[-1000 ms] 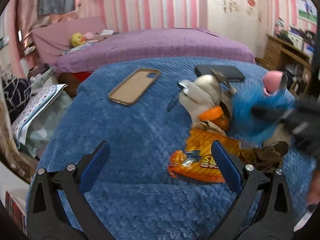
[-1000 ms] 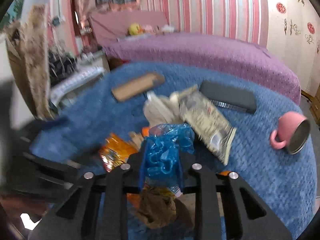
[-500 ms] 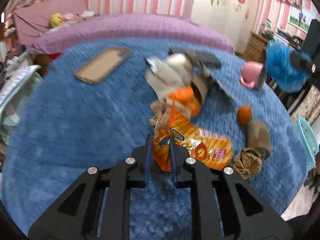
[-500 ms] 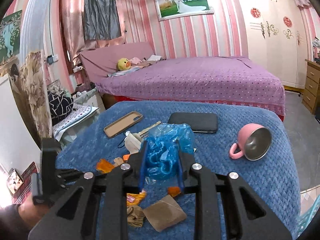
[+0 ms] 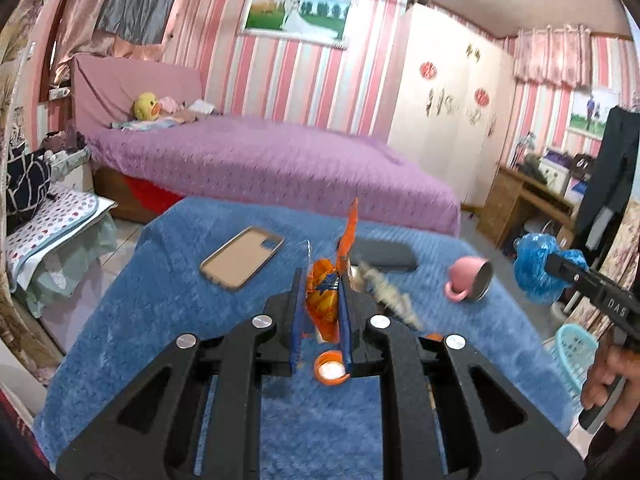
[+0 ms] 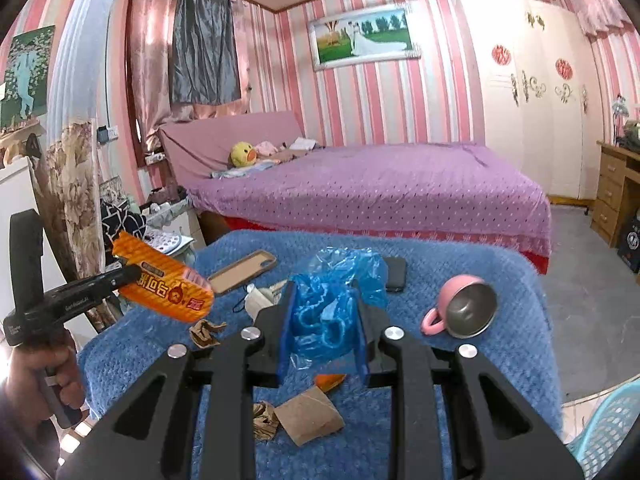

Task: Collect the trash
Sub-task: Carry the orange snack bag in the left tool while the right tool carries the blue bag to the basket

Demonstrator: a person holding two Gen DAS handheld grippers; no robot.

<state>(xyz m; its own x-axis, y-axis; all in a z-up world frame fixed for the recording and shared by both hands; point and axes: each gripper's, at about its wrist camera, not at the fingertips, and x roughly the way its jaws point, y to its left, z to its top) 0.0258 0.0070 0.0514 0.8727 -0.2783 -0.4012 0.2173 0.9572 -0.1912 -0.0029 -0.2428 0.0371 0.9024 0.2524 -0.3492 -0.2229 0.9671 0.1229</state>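
Left wrist, orange wrapper (image 5: 325, 304) clamped in gripper (image 5: 322, 312)

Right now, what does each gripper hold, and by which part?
The left gripper pinches the orange snack wrapper at one end. The right gripper clamps the crumpled blue plastic bag around its middle.

We hold both grippers raised and level. Our left gripper (image 5: 322, 312) has its jaws pressed nearly together, with an orange wrapper (image 5: 326, 300) pinched between the blue pads. Our right gripper (image 6: 324, 328) is clamped, a little wider, around a crumpled blue bag (image 6: 328, 308). Each of our hands (image 6: 44, 372) wraps a handle behind the jaws.
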